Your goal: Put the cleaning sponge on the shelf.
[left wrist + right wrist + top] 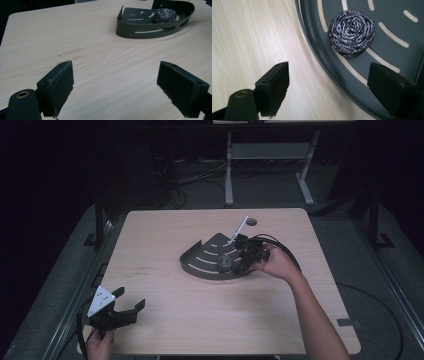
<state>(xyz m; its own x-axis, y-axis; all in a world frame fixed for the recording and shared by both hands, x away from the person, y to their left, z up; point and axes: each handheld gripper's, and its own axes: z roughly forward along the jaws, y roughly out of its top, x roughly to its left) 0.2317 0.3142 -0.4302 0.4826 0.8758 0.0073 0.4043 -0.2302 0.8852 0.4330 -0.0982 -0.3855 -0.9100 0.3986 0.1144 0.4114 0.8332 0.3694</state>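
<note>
left gripper [126, 304]: near-left corner of the table [165, 320], jaws spread wide, nothing between them. Well apart from the work.
left pads [58, 87]: bare wood between them in the left gripper view; tray and scourer sit far off to the right.
tray [202, 261]: dark slotted corner tray, quarter-round, mid-table just right of centre. Curved wall faces near-left, straight walls on its far and right sides.
scourer [226, 263]: round steel-wool ball lying inside the tray, on the slotted floor close to the curved wall. No long axis, so approach angle is free.
right gripper [239, 261]: over the tray's right part, just beside the scourer, jaws wide apart, holding nothing.
right pads [274, 87]: in the right gripper view, one pad is over the table outside the curved wall, the other over the tray floor. Scourer [352, 36] lies ahead of the tips, offset toward the tray-side pad, not touching.
white stick [240, 230]: leans up from the tray's far side; can't tell what it is.
nearer hand: right, clearly.
key relation, my read: the jaws straddle the wall rather than the ball; shift toward the tray interior before closing.
</note>
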